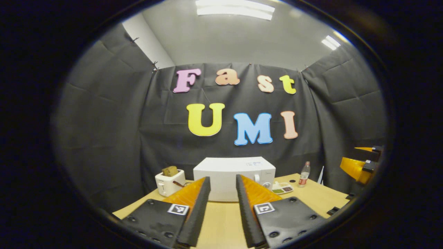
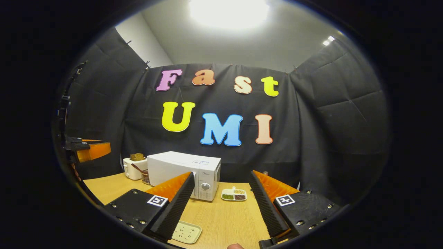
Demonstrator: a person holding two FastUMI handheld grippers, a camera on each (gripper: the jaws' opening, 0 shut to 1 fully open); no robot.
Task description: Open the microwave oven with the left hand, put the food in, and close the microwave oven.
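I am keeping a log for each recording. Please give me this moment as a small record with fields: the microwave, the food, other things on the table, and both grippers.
microwave: white microwave oven, door closed, at the back of the table
food: divided dish of food just right of the microwave
other things: toaster left of the microwave; bottle at the right; small tray near the front edge
left gripper: open, empty, facing the microwave
right gripper: open, empty
task stage: not yet started
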